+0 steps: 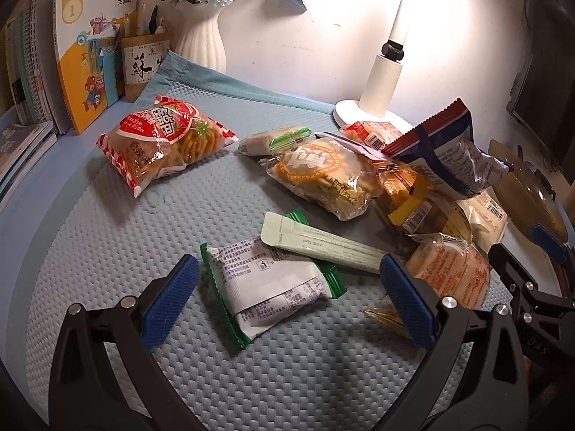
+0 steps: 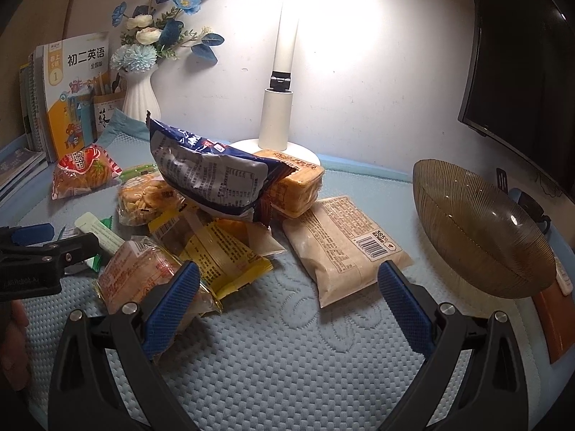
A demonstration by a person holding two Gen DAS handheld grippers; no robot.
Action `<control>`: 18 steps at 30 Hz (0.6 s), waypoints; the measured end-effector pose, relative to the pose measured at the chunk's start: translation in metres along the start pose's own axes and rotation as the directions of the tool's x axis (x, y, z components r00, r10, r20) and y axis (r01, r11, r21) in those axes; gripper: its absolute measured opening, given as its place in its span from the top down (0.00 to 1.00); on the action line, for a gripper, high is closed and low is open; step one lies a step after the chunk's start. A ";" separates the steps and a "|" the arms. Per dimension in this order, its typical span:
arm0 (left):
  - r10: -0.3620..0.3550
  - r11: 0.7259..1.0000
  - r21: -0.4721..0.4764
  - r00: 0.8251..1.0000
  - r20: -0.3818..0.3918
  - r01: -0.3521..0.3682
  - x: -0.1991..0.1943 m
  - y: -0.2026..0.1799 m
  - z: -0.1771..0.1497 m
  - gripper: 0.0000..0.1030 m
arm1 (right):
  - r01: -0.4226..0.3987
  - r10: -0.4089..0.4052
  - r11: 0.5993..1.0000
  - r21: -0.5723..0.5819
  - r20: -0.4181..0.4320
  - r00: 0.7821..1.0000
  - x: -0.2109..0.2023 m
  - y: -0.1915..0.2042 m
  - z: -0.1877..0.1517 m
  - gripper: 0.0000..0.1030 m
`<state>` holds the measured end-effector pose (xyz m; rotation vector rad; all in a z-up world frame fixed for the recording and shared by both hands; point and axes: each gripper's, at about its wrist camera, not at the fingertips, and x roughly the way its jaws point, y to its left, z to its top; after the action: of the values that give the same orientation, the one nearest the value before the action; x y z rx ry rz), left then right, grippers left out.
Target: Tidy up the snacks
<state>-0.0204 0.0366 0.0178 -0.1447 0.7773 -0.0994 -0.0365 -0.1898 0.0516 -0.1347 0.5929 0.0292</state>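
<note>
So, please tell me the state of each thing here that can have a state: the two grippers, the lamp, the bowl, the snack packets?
left gripper: open, holding nothing
right gripper: open, holding nothing
desk lamp: switched on
glass bowl: empty, tilted on its side
green-edged packet: sealed, lying flat between the left fingers
blue chip bag: resting on top of the pile

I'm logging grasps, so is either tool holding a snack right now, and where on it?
Nothing is held. The left tool is open around the green-edged packet, and the right tool is open over bare mat.
</note>
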 end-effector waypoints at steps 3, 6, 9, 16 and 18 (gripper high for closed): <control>-0.003 1.000 -0.014 1.000 -0.003 0.003 0.000 0.002 0.000 0.03 | 0.002 -0.002 1.000 -0.002 0.001 1.000 0.000 0.000 0.000 0.05; -0.002 1.000 -0.016 1.000 -0.005 0.002 0.000 0.002 0.000 0.03 | 0.001 -0.001 1.000 0.000 -0.001 1.000 0.000 0.000 0.000 0.05; 0.000 1.000 -0.011 1.000 -0.003 0.000 0.000 0.002 0.001 0.03 | -0.001 0.001 1.000 0.006 -0.006 1.000 0.001 0.000 0.000 0.05; 0.049 0.998 -0.038 0.999 0.011 -0.048 -0.005 0.006 0.003 0.03 | -0.002 0.002 1.000 0.007 -0.006 1.000 0.001 0.000 0.000 0.05; 0.087 0.992 -0.094 0.996 0.011 -0.086 -0.011 0.016 0.004 0.03 | -0.005 0.005 1.000 0.013 -0.008 1.000 0.001 -0.001 0.000 0.05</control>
<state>-0.0246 0.0546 0.0252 -0.1999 0.7722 0.0203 -0.0356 -0.1909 0.0511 -0.1209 0.6014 0.0300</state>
